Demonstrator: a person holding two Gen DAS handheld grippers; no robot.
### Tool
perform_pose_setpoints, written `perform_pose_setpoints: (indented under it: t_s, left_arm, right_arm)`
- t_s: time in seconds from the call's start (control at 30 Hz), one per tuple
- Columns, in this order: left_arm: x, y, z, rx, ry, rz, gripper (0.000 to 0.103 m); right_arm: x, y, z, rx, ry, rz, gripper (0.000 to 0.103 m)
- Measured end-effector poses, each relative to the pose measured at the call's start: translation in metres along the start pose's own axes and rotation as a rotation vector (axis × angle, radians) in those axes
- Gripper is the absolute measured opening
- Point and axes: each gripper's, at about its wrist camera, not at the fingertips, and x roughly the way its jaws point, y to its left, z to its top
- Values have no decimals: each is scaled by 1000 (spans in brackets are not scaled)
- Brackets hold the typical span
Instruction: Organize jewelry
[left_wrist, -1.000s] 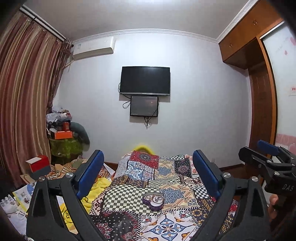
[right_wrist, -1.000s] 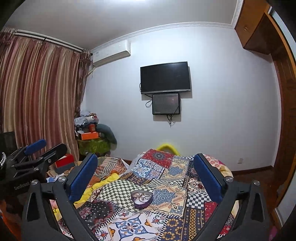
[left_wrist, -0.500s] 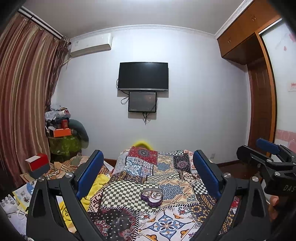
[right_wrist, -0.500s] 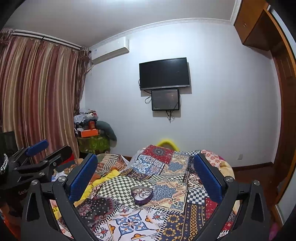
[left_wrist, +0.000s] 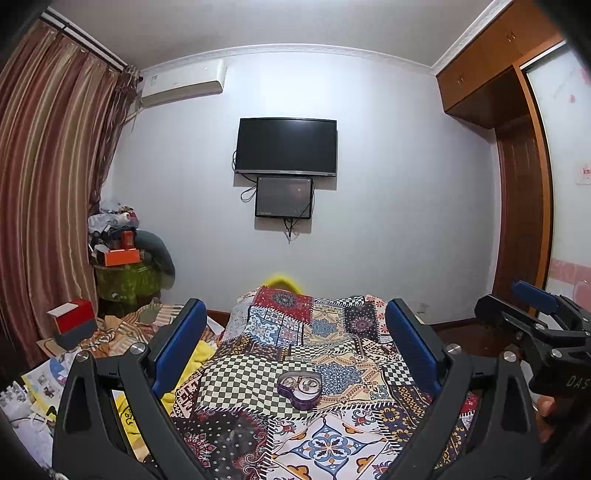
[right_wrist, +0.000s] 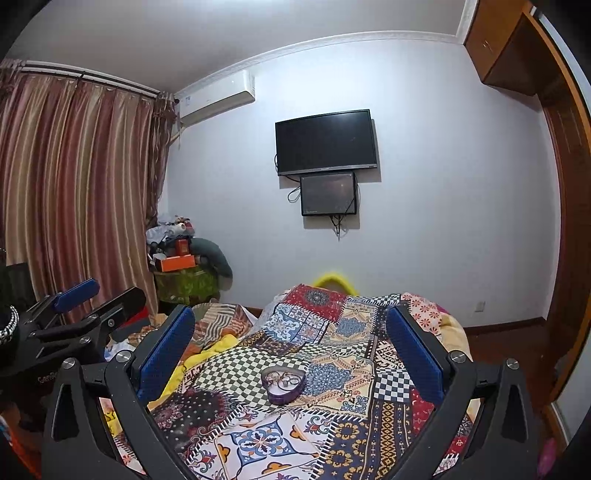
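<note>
Both tools are up off the bed right now and holding nothing. My left tool (left_wrist: 295, 339) has its blue pads spread wide, same for the right tool (right_wrist: 290, 343). The thing I care about is the little purple heart-shaped jewelry box (left_wrist: 300, 388), lid off, sitting on the patchwork quilt (left_wrist: 325, 443) roughly mid-bed, framed between the pads in both wrist views. There's some jewelry inside, looks like rings or similar, too small for me to sort out.

What worries me from here: the quilt is soft and lumpy, so if I press down on the box rim with one pad it'll probably tip and dump everything into that busy pattern, where tiny pieces would be a pain to spot. Pads this wide versus small rings also means a sloppy pinch could flick one out. And with the two tools side by side, aiming at the same box, I could easily knock them together on the way in.
</note>
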Motion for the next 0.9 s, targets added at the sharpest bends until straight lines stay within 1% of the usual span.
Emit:
perform_pose_setpoints:
  t_s: [0.57, 0.9]
  left_arm:
    - [6, -1, -4, 9, 27, -8, 98]
    - [5, 0, -5, 9, 20, -16, 98]
  right_arm:
    - [2, 0, -1, 8, 23, 5, 103]
    - [3, -2, 0, 14, 27, -1, 103]
